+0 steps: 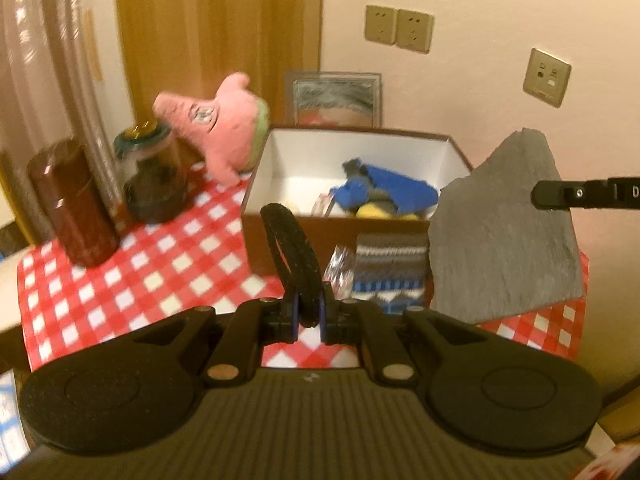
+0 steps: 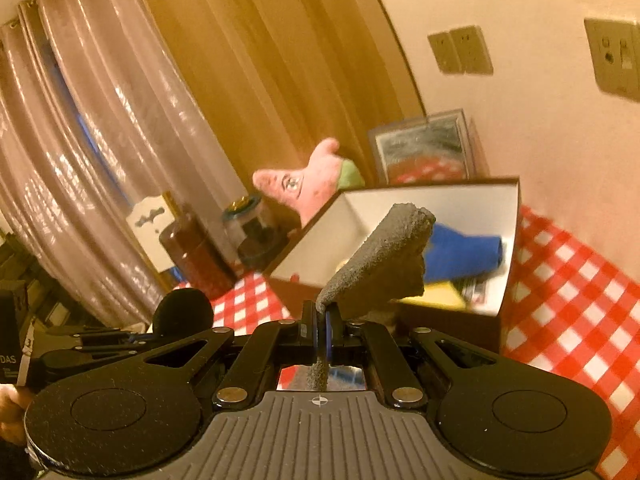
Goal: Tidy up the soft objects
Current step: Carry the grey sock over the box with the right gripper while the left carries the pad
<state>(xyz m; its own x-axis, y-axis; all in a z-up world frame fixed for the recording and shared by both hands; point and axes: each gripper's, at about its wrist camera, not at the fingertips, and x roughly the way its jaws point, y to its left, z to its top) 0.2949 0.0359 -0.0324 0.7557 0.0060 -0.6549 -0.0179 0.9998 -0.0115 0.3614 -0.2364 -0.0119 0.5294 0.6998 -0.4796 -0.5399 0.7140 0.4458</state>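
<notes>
Left wrist view: left tongs (image 1: 308, 312) pinch a black fuzzy loop band (image 1: 291, 248); brown white-lined open box (image 1: 352, 172) lies straight ahead. Right tongs (image 2: 321, 320) pinch a grey felt sheet (image 2: 380, 264), edge-on, long axis toward the box, right hand looks nearer.

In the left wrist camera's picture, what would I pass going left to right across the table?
Dark red cylindrical canister → glass jar with green lid → pink star-shaped plush toy → open white-lined brown box → flat grey felt sheet.
</notes>
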